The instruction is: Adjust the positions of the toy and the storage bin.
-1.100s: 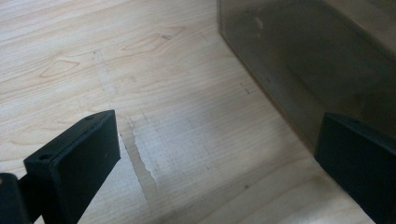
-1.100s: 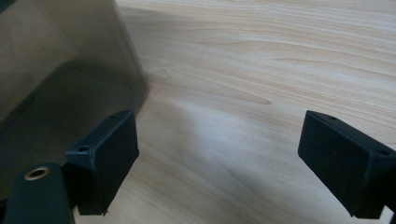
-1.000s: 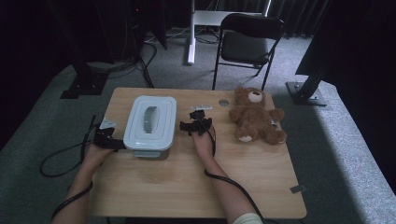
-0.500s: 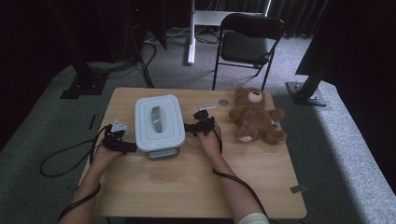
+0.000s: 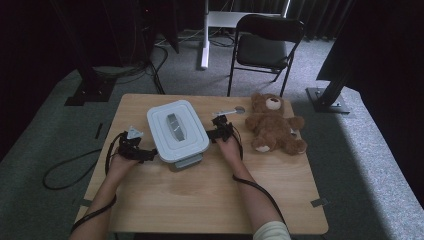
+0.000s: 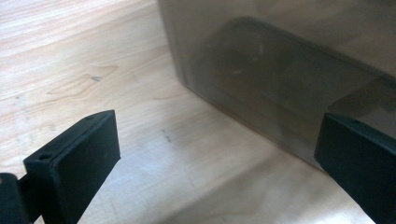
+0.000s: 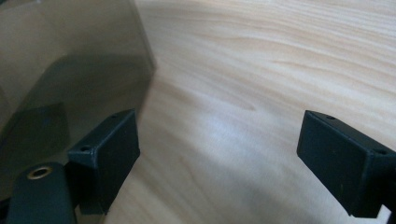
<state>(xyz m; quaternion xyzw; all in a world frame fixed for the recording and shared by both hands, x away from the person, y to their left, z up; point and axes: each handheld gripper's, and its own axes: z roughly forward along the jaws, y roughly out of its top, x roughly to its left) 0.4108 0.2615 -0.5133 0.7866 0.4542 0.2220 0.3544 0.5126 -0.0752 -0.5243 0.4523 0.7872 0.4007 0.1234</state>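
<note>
We see the wooden table [image 5: 200,195] in the middle of the high view, and behind it, at the upper right of the frame, a black folding chair [image 5: 267,42]. On the table, left of centre, sits the big lidded container [image 5: 177,131], pale grey with a handle recess on its lid; it lies a little turned against the table edges. The brown teddy bear [image 5: 272,125] lies at the right, apart from the container.

We judge that the work in hand is handling this container with both claws. The left claw [image 5: 147,154] is at the lower left side of the box, the right claw [image 5: 214,132] at its right side. In the left gripper view the left claw [image 6: 219,154] is spread wide, with the smoky wall of the container [image 6: 280,70] close before it, in the upper right. In the right gripper view the right claw [image 7: 219,158] is spread too, the container wall [image 7: 70,70] at the upper left. Nothing is pinched yet. The lid is still on, so the gripping and whatever follows remain to do.
</note>
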